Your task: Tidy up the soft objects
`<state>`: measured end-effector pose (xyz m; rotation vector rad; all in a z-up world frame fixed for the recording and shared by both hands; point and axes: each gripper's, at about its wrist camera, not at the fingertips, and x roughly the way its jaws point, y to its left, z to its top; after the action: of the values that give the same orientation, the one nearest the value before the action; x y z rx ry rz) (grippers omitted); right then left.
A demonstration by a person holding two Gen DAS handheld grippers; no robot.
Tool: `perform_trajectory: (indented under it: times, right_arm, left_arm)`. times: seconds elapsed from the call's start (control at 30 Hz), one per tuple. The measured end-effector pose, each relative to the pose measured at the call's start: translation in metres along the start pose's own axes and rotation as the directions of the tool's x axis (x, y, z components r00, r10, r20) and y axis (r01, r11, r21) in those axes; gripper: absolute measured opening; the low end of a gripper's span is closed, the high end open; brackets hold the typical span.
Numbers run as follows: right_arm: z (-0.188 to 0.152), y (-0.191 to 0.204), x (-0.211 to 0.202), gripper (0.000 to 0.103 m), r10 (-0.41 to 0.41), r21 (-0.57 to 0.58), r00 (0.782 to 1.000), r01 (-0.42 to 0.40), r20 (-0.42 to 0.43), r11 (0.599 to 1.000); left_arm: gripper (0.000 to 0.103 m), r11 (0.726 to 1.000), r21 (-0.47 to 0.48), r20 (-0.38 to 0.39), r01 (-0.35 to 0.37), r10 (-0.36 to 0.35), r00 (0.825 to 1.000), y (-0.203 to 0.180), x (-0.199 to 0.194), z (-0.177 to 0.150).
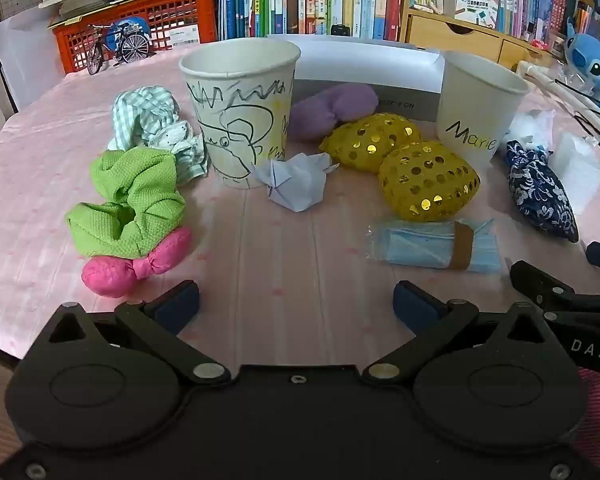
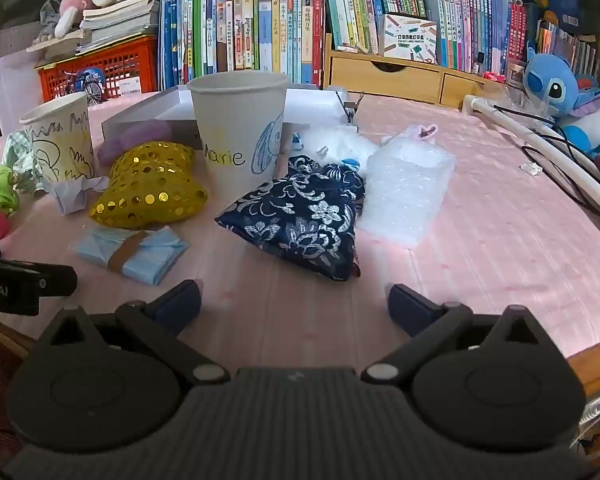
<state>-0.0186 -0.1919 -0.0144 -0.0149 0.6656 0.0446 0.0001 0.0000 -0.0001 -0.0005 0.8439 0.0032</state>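
Both sets of jaws gape wide and empty; the navy floral pouch (image 2: 300, 220) lies just ahead of the right gripper (image 2: 294, 304), long axis slanting away leftward, the left gripper (image 1: 296, 302) farther off.

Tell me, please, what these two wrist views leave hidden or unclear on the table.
- Inside of the scribbled cup and the Marie cup: both views, hidden by their own walls.
- Purple pouch: both views, partly behind the cups.
- Grey box: contents hidden by its lid.
- Table under the grippers: covered by their bodies.
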Motion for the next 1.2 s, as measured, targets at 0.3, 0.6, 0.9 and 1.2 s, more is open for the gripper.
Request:
perform_trajectory:
  times: [0.3, 0.6, 0.9, 1.2]
  right_arm:
    - [0.002, 0.003, 0.002, 0.103, -0.002, -0.001, 1.000, 0.002, -0.013, 1.000]
    - [0.000, 0.003, 0.002, 0.103, -0.001, 0.001, 1.000, 0.001, -0.023, 1.000]
    - [0.001, 0.004, 0.002, 0.103, -0.002, -0.001, 1.000, 0.002, -0.028, 1.000]
    - [0.001, 0.004, 0.002, 0.103, -0.002, -0.002, 1.000, 0.002, -0.031, 1.000]
  left_arm:
    - [0.103, 1.000, 0.005, 0.001, 0.003, -0.003, 1.000, 0.000, -0.001, -0.001]
    - [0.103, 1.000, 0.002, -0.006, -0.001, 0.001, 1.000, 0.000, 0.000, 0.000]
    - [0.103, 1.000, 0.002, -0.005, -0.001, 0.001, 1.000, 0.000, 0.000, 0.000]
    - [0.103, 1.000, 0.002, -0.007, -0.002, 0.002, 1.000, 0.000, 0.000, 0.000]
